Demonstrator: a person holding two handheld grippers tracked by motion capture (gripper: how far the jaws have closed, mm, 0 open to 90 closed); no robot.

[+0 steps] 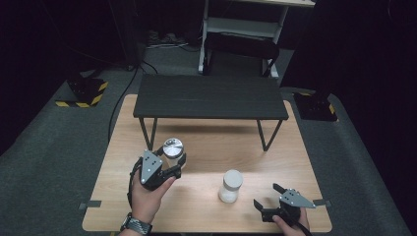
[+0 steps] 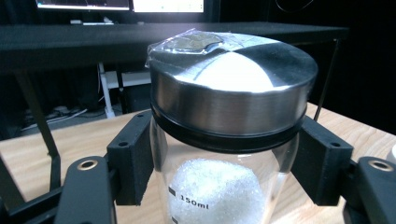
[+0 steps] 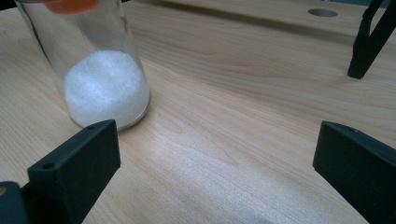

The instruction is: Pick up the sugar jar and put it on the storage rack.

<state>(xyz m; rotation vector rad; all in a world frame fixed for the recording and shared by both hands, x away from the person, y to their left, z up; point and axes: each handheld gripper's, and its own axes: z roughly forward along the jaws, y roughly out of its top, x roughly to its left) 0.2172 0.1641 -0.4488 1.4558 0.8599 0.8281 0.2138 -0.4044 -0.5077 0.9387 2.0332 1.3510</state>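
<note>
My left gripper point(image 1: 169, 164) is closed on the glass jar with the metal lid point(image 1: 172, 149). In the left gripper view both black pads point(image 2: 133, 156) press on the glass wall of this jar point(image 2: 224, 158), just under the black ring of the lid, and I read a "150ml" mark on the glass. White grains point(image 2: 212, 191) fill the lower part. From the high view I see the jar at the left side of the wooden table point(image 1: 275, 152), in front of the left legs of the small black bench point(image 1: 211, 97), which stands on the far half of the table.

My right gripper point(image 1: 269, 195) is at the near right corner of the table, with the jaws wide apart and nothing between them. In the right gripper view the pads point(image 3: 77, 163) hang just above the bare wood point(image 3: 224, 116). A second jar point(image 1: 230, 186) stands upright just to the left of this gripper, apart from it, also with white grains point(image 3: 105, 86) at the bottom.
</note>
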